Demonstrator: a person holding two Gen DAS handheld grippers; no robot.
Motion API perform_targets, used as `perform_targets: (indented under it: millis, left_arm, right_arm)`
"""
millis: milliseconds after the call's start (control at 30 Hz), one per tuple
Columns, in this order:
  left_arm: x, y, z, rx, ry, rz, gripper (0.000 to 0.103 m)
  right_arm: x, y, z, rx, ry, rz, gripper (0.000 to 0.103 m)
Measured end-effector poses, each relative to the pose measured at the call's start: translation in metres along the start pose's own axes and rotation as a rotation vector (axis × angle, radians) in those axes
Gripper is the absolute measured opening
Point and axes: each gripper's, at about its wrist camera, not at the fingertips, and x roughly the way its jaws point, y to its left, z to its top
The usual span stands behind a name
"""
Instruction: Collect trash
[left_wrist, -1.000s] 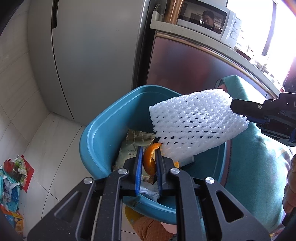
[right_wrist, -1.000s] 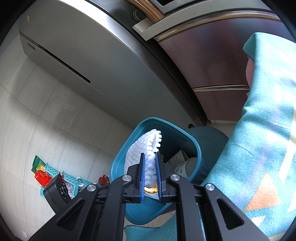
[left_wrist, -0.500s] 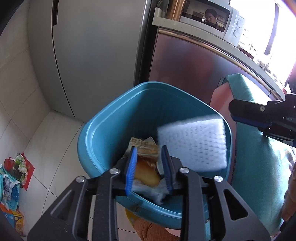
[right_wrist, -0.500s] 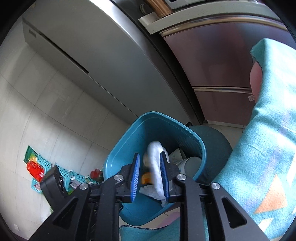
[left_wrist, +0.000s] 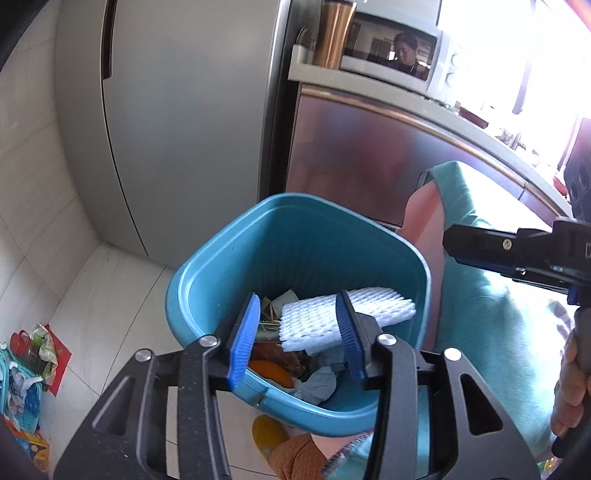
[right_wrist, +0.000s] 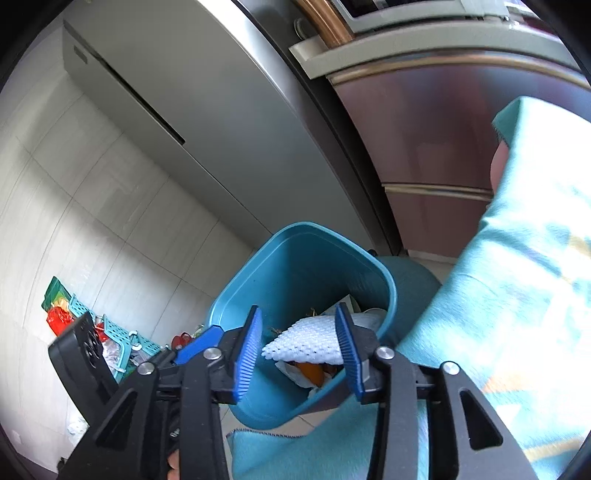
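A blue plastic trash bin (left_wrist: 207, 280) (right_wrist: 306, 266) stands on the tiled floor. Inside it lie a white foam fruit net (left_wrist: 314, 321) (right_wrist: 306, 345), a piece of orange peel (left_wrist: 269, 371) (right_wrist: 312, 371), wrappers and crumpled paper. My left gripper (left_wrist: 295, 338) is open and empty above the bin's near rim. My right gripper (right_wrist: 301, 350) is open and empty above the bin too; it also shows at the right of the left wrist view (left_wrist: 517, 254).
A grey fridge (left_wrist: 177, 110) and a steel cabinet (left_wrist: 369, 155) stand behind the bin. A teal cloth (right_wrist: 517, 295) covers the surface at the right. A teal crate with clutter (right_wrist: 110, 343) lies on the floor at the left.
My right gripper opened and dropped the foam net into the bin. My left gripper opened and let the orange peel fall in. Both pulled back a little.
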Motion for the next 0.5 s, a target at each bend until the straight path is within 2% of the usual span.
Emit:
perform_targets:
  millis: [100,200,267,333,400,433,500]
  left_arm:
    - [-0.014,-0.004,0.000,0.013,-0.032,-0.016,0.049]
    - [-0.032,-0.008,-0.001,0.029,-0.077,-0.028,0.058]
    - [-0.046,-0.012,-0.003,0.044,-0.112,-0.034,0.071]
    - [-0.060,-0.018,-0.005,0.061,-0.150,-0.040,0.081]
    - [-0.073,-0.026,-0.008,0.082,-0.194,-0.042,0.090]
    - [-0.081,-0.031,-0.011,0.092,-0.216,-0.039,0.097]
    - [-0.092,-0.041,-0.014,0.111,-0.252,-0.046,0.098]
  right_arm:
    - [-0.015,0.003,-0.008,-0.040,-0.035,-0.018,0.056]
    - [-0.033,0.005,-0.016,-0.086,-0.084,-0.060,0.066]
    - [-0.045,0.005,-0.022,-0.110,-0.128,-0.092,0.071]
    - [-0.057,0.006,-0.029,-0.134,-0.173,-0.130,0.082]
    - [-0.070,0.007,-0.038,-0.163,-0.216,-0.164,0.084]
    - [-0.077,0.007,-0.043,-0.177,-0.233,-0.185,0.086]
    - [-0.090,0.008,-0.052,-0.194,-0.271,-0.214,0.091]
